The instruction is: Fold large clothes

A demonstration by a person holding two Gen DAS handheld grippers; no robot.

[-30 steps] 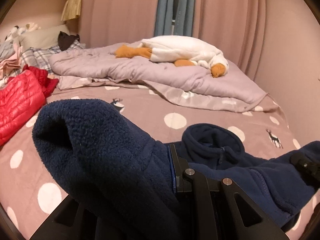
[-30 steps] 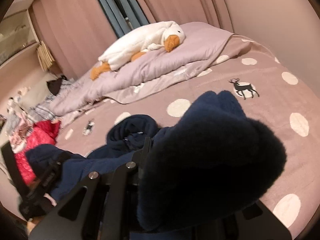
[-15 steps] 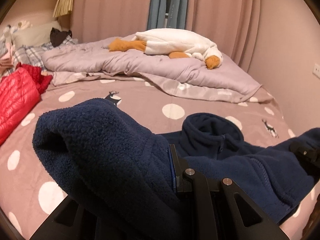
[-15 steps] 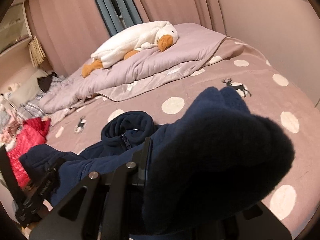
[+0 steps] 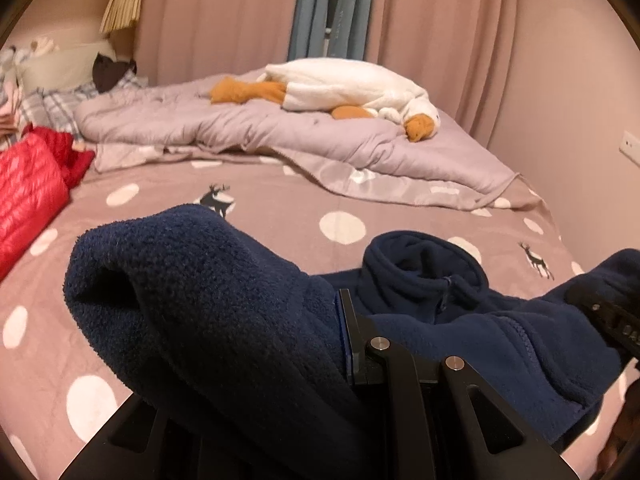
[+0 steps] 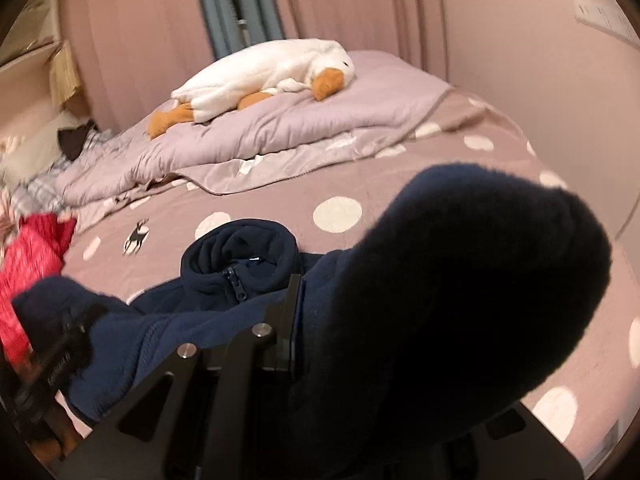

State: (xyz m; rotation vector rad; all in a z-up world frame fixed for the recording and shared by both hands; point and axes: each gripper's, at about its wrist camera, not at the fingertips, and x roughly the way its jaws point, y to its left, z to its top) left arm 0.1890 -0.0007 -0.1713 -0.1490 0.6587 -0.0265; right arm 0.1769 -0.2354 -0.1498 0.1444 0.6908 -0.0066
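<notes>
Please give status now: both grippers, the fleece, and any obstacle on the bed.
Left gripper and right gripper each shut on navy fleece jacket. Collar rests on bedsheet. Red jacket aside, not in the way.

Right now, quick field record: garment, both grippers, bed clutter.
garment: navy fleece jacket, zipped, collar toward the duvet
left gripper: shut on jacket fabric, cloth draped over it
right gripper: shut on jacket fabric, likewise
surface: polka-dot bedspread
clutter: goose plush on lilac duvet; red puffer jacket at left edge
</notes>
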